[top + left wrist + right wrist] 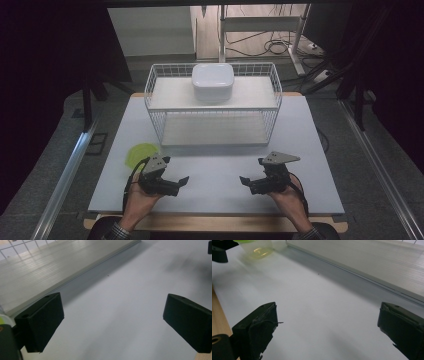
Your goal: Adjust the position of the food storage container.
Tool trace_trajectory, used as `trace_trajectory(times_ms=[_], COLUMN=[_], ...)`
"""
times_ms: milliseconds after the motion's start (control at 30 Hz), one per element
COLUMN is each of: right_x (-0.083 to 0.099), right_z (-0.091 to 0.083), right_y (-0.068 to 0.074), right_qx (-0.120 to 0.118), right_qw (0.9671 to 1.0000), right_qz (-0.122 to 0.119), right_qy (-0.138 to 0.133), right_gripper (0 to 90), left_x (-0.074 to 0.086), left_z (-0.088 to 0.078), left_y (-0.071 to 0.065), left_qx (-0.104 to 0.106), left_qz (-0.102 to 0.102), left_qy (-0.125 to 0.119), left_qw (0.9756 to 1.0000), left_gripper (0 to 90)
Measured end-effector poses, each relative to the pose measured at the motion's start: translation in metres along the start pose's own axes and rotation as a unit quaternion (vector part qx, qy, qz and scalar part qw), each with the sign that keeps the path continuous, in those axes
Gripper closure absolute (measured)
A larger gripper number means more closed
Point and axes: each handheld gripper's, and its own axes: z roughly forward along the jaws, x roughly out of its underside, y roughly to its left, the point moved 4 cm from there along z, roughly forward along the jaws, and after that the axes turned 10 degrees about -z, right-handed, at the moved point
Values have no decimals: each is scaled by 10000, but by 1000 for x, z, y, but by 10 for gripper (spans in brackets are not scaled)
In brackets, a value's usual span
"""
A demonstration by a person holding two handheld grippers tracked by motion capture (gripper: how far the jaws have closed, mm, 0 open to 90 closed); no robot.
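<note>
A white square container (213, 81) sits on the top shelf of a white wire rack (155, 95) at the back of the grey table mat (215, 185). A clear cup with a yellow-green top (140, 153) stands left of the rack's front; it appears blurred in the right gripper view (259, 248). My left gripper (175, 170) rests low near the front left, just right of the cup, open with nothing between its jaws (112, 325). My right gripper (252, 170) mirrors it at the front right, also open and empty (327, 332).
The rack's lower shelf (50, 265) lies just beyond both grippers (374, 260). The wooden table edge (215, 222) runs along the front. Bare mat stretches between the two grippers. Cables and stand legs (272, 45) are on the floor behind the table.
</note>
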Motion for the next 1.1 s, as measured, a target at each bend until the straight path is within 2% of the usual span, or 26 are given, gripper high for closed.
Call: trace_trajectory(times_ms=[100, 167, 233, 300, 367, 400, 433, 467, 533, 733, 800, 900, 1000, 1100], right_x=[2, 2, 3, 3, 4, 4, 4, 4, 5, 7, 8, 9, 9, 10], right_z=[1, 2, 2, 2, 2, 3, 3, 3, 4, 8, 9, 10, 10, 11], right_y=[-2, -3, -4, -5, -5, -6, -6, -6, -6, -6, -6, -6, -7, -6], right_qx=[19, 41, 50, 66, 74, 91, 99, 97, 93, 77, 88, 119, 118, 118], right_qw=[10000, 10000, 10000, 10000, 9999, 9999, 9999, 9999, 9999, 9998, 9997, 9996, 9995, 9994], right_qz=[18, 24, 19, 18, 32, 32, 28, 27, 28, 9, 6, 23, 24, 31], right_qy=[33, 55, 60, 64, 82, 93, 99, 105, 127, 203, 228, 267, 286, 323], right_gripper=[32, 34, 35, 36, 36, 36, 36, 36, 37, 39, 39, 40, 40, 41], left_x=[-4, -7, -9, -12, -12, -13, -13, -13, -12, -4, 0, 7, 15, 20], left_z=[-5, -11, -16, -22, -28, -31, -35, -39, -47, -66, -70, -73, -71, -67], left_y=[8, 14, 22, 33, 44, 48, 55, 61, 74, 111, 124, 140, 152, 158], left_qx=[-180, -322, -410, -431, -562, -588, -630, -698, -847, -1440, -1671, -1905, -2057, -2029], left_qz=[-30, -35, -110, -313, -461, -520, -606, -689, -790, -996, -1089, -1201, -1329, -1496], left_qy=[-23, -98, -158, -236, -307, -342, -400, -458, -511, -601, -600, -513, -343, -214], left_qw=[9998, 9994, 9990, 9983, 9969, 9963, 9954, 9941, 9919, 9827, 9781, 9730, 9689, 9675], left_gripper=[86, 182, 320, 454, 597, 678, 800, 800, 881, 898, 899, 899, 899, 898])
